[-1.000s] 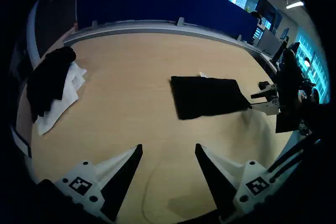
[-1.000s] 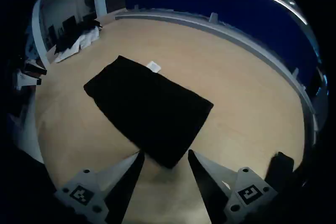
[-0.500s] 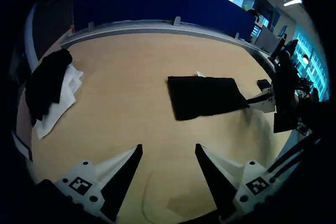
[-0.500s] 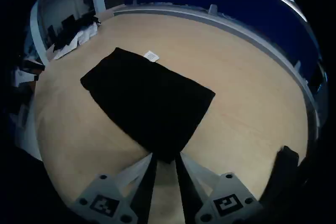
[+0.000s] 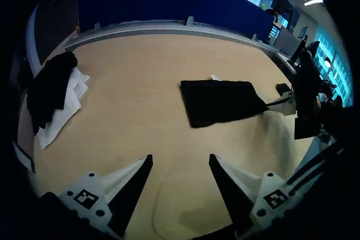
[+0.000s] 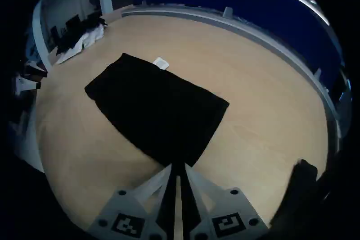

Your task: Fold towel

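A black towel (image 5: 220,102) lies flat on the wooden table (image 5: 135,105), with a small white tag (image 5: 215,78) at its far edge. My left gripper (image 5: 180,163) hangs open above bare table, well short of the towel. At the towel's right-hand corner my right gripper (image 5: 281,103) pinches the cloth. In the right gripper view the towel (image 6: 157,105) spreads out ahead, its tag (image 6: 160,63) on the far side. There my right gripper (image 6: 178,170) is shut on the towel's nearest corner.
A pile of black and white cloth (image 5: 54,91) sits at the table's left side, also seen as the pile (image 6: 83,37) far off. A blue partition (image 5: 175,1) runs along the table's back edge. A dark shape (image 6: 301,186) stands at the lower right.
My right gripper's fingers have come together on the towel's near corner. The left gripper has stayed open and nearly still.
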`<control>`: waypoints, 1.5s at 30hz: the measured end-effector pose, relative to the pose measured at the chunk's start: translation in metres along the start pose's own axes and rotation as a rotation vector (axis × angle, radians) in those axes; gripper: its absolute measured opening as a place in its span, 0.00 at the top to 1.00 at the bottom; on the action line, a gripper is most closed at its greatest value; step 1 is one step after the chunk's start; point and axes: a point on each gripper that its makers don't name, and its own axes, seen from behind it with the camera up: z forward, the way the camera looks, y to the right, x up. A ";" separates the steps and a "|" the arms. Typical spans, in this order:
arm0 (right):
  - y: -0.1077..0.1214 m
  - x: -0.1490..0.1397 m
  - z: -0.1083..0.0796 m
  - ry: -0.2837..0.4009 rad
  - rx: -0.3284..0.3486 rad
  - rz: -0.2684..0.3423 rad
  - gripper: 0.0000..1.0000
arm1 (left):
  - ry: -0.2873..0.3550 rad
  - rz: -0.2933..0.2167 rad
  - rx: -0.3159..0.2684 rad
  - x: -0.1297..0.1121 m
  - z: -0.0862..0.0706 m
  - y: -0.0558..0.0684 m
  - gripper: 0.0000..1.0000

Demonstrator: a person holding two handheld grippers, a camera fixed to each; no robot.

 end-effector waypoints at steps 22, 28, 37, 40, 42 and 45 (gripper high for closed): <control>-0.018 0.135 -0.041 0.196 0.021 -0.104 0.95 | 0.020 -0.009 -0.002 0.007 -0.008 -0.004 0.07; -0.026 0.142 -0.035 0.189 0.030 -0.121 0.95 | 0.024 -0.021 -0.001 0.005 -0.011 -0.007 0.07; -0.053 0.163 -0.023 0.196 0.066 -0.179 0.95 | 0.032 -0.032 0.004 0.004 -0.016 -0.011 0.07; -0.067 0.173 -0.017 0.198 0.086 -0.207 0.95 | 0.037 -0.040 0.006 0.004 -0.019 -0.011 0.07; -0.078 0.178 -0.013 0.198 0.101 -0.227 0.95 | 0.039 -0.047 0.007 0.003 -0.021 -0.012 0.07; -0.095 0.186 -0.007 0.194 0.124 -0.260 0.95 | 0.045 -0.058 0.007 0.002 -0.023 -0.012 0.07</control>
